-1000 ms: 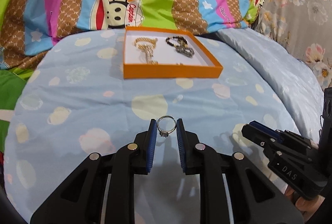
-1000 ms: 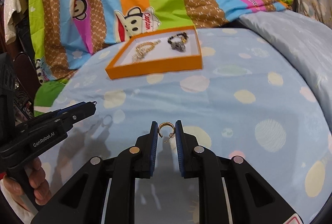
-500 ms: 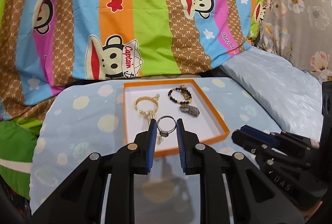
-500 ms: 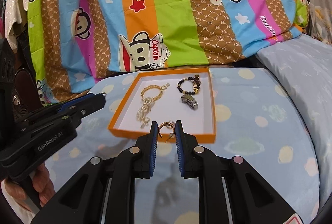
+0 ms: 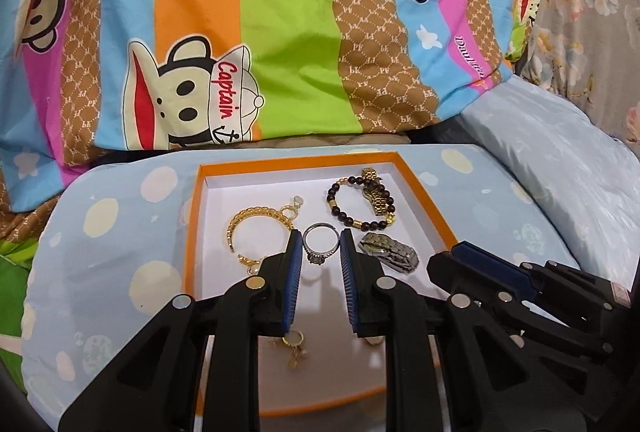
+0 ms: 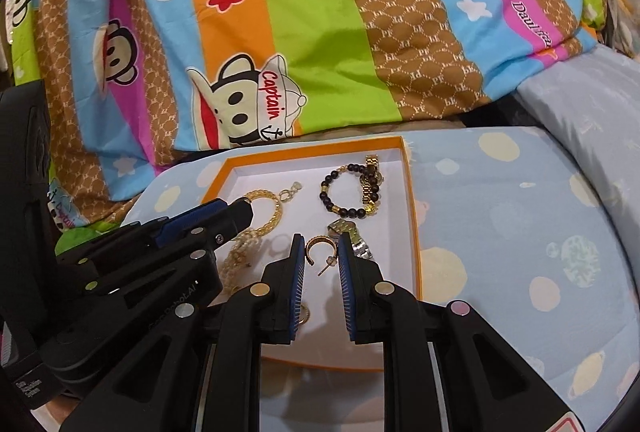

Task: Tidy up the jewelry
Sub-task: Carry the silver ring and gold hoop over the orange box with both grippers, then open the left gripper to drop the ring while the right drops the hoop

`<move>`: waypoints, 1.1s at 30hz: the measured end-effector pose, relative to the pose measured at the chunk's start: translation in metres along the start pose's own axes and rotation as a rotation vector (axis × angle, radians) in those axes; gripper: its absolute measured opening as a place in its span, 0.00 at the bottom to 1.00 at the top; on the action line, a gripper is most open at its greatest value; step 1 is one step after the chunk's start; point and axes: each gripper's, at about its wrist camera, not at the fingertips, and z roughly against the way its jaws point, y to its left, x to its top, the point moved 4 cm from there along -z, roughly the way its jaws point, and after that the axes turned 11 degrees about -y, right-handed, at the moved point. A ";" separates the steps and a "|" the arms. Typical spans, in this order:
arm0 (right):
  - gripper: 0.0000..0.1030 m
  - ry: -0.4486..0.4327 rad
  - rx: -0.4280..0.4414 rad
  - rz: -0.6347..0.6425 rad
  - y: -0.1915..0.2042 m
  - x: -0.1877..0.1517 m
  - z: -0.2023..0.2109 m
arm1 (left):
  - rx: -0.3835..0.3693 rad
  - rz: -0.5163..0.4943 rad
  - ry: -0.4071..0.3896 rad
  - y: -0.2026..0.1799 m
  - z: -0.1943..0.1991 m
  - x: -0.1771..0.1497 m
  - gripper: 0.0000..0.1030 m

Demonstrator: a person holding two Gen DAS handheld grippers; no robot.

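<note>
Both claws now hang over the orange box (image 5: 434,220): left claw (image 5: 319,250) pinches a ring (image 5: 319,241), right claw (image 6: 321,252) an earring (image 6: 319,246); both pieces probably light, slippery, best pinched across the band.

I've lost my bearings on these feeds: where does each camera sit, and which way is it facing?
Left wrist: rides the left gripper, looking forward and down along its fingers at the orange tray; a silver ring is pinched between its pads, and the right gripper enters at lower right.
Right wrist: rides the right gripper, aimed the same way; it pinches a gold hoop earring, with the left gripper at left.
Shared: the tray, beaded bracelet, gold chain bracelet, cartoon blanket.
</note>
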 end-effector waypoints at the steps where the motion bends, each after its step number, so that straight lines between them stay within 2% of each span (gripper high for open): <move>1: 0.16 0.001 -0.002 0.000 -0.001 -0.002 -0.002 | 0.003 -0.005 0.003 0.000 -0.004 -0.002 0.18; 19: 0.16 0.030 -0.038 0.026 -0.007 -0.015 -0.021 | 0.014 -0.025 0.054 0.002 -0.026 -0.019 0.18; 33: 0.17 0.032 -0.047 0.024 -0.010 -0.017 -0.024 | 0.017 -0.031 0.041 0.000 -0.027 -0.020 0.18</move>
